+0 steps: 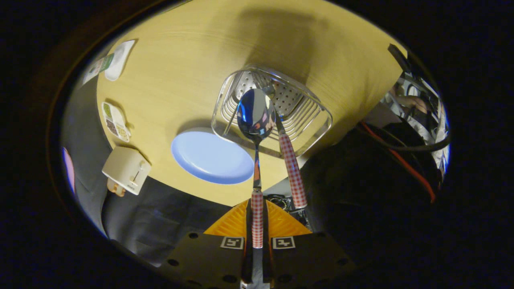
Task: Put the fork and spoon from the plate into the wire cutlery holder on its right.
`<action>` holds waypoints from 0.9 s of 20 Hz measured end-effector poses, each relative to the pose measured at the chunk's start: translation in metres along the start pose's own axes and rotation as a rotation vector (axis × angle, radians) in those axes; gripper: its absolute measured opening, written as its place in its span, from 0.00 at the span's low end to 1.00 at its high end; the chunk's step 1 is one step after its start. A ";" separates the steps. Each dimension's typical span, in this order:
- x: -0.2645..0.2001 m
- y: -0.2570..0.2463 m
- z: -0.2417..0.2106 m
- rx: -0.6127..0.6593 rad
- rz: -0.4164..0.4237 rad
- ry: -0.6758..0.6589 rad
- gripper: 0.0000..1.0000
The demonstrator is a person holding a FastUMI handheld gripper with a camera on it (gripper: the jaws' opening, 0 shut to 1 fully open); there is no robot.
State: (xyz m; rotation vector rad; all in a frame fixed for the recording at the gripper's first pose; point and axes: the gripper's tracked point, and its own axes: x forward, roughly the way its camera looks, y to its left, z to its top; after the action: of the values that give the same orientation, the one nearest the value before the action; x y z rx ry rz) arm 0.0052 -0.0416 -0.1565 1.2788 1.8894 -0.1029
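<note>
Both fingers (247, 224) of gripper (257, 224) pinch spoon (255, 120) handle, bowl over wire cutlery holder (317, 108); fork (292, 168) already inside it, plate (209, 156) beside.

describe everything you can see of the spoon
The spoon has a shiny, mirror-like metal bowl and neck, and a handle in a red-and-white check pattern. The claw is shut on that handle, both fingers pressing it, so the spoon points straight ahead, bowl outward. Its bowl hangs in front of the open wire holder, beside the fork, whose matching checked handle sticks out of the holder. Whether spoon and fork touch is unclear. The blue plate lies bare beside the holder.
</note>
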 end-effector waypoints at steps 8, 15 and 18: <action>0.003 0.009 0.024 -0.019 0.025 0.064 0.19; -0.002 0.015 0.023 -0.023 0.050 -0.008 0.74; -0.010 0.018 0.017 -0.038 0.054 -0.048 0.97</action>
State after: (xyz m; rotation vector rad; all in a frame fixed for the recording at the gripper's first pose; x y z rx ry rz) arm 0.0306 -0.0483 -0.1544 1.2893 1.8061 -0.0683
